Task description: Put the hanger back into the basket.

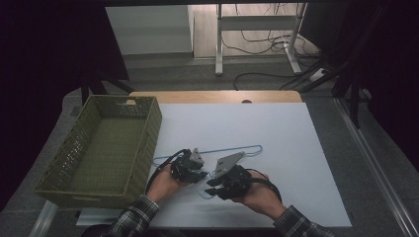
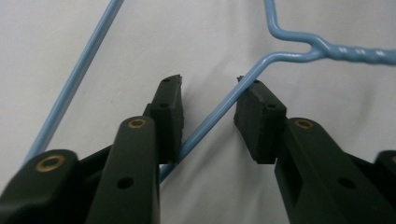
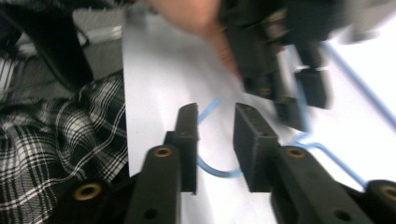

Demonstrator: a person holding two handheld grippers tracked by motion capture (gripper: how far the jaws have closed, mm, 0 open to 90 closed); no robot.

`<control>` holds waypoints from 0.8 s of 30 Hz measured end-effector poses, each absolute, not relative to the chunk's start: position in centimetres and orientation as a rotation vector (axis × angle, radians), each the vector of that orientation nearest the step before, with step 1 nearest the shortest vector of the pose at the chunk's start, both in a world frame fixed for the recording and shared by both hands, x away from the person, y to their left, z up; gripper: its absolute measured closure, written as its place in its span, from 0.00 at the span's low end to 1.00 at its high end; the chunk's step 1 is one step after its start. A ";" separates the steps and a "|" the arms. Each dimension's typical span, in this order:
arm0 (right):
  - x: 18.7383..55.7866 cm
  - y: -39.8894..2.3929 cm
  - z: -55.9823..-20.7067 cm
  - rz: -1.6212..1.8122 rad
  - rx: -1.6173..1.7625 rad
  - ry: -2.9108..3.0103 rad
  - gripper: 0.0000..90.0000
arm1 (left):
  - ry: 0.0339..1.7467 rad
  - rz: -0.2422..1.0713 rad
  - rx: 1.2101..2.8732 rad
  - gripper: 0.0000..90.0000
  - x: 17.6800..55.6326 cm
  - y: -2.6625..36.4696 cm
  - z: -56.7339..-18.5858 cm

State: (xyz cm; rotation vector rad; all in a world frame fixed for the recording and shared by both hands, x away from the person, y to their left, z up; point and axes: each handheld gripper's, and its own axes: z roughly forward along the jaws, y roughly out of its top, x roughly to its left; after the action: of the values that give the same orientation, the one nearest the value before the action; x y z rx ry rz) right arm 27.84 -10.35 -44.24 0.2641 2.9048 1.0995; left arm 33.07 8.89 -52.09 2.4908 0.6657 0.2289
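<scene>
High view showed a blue wire hanger (image 1: 232,149) lying flat on the white tabletop (image 1: 296,148), with both hands working at its neck end. Between the spread fingers of the left gripper (image 1: 200,175), the left gripper view showed one sloping shoulder wire of the hanger (image 2: 219,116) crossing the gap: it brushed the tip of one pad (image 2: 259,119) and ran under the other, but neither pad pressed on it. The twisted neck lay just beyond those fingertips. The right gripper (image 3: 215,140) stood close beside the left, its fingers also parted, with the curved hook of the hanger looped between them and not pinched. I judged the step to be taking hold of the hanger, one gripper at the shoulder and one at the hook. Next, each pair of pads would need to clamp squarely on the thin wire before any lift, since it could slip aside. A green woven basket (image 1: 106,148) sat beyond the left gripper, well apart from the fingers.
</scene>
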 end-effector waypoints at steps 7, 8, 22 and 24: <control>28.0 -16.2 -41.9 1.227 0.504 2.708 0.64 | 0.621 0.280 2.480 0.74 33.1 8.9 -51.0; 28.0 -17.1 -41.8 1.239 0.539 2.680 0.63 | 0.608 0.290 2.480 0.76 33.1 8.9 -50.7; 28.4 -22.6 -41.7 1.274 0.760 2.523 0.62 | 0.606 0.251 2.236 0.97 33.9 10.8 -43.9; 28.4 -22.6 -41.8 1.271 0.758 2.524 0.62 | 0.614 0.232 2.213 0.97 33.8 11.2 -43.5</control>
State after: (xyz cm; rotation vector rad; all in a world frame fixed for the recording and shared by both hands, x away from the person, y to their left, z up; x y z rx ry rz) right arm 28.45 -22.59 -41.75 0.7580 2.5238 1.2710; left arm 33.75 11.15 -43.55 2.2133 0.6142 0.2320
